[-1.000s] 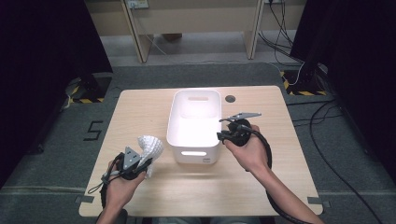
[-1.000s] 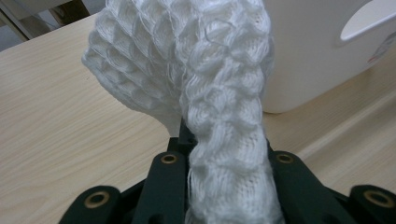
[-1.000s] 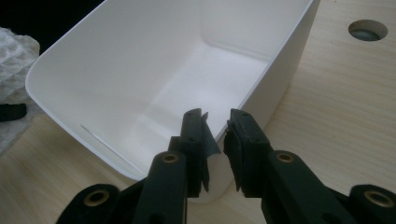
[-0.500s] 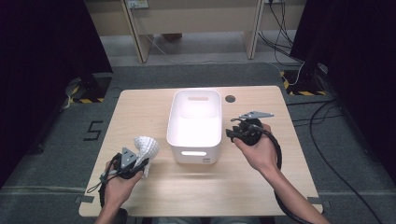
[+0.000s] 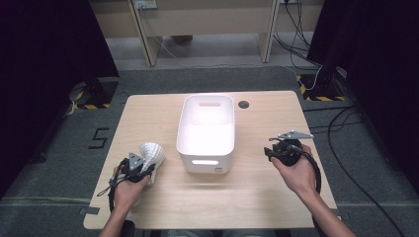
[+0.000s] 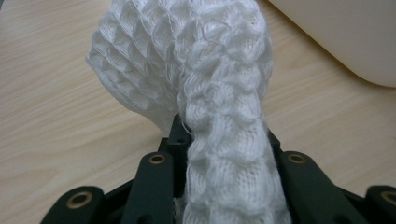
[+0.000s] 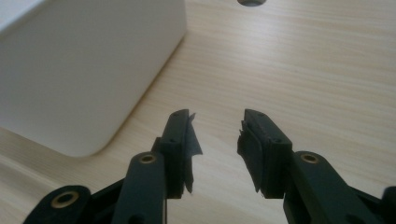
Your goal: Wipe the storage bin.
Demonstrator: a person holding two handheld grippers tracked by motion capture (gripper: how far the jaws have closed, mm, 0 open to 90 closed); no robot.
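One white bin [image 5: 206,129] between knit cloth [image 5: 150,154] and right tool [image 5: 271,152].

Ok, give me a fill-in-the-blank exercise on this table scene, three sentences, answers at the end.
1. The white knitted cloth lies between the jaws of the ____ gripper.
2. The right gripper has ____ between its jaws.
3. The white bin stands on the table between the two ____.

Missing words: left; nothing; grippers
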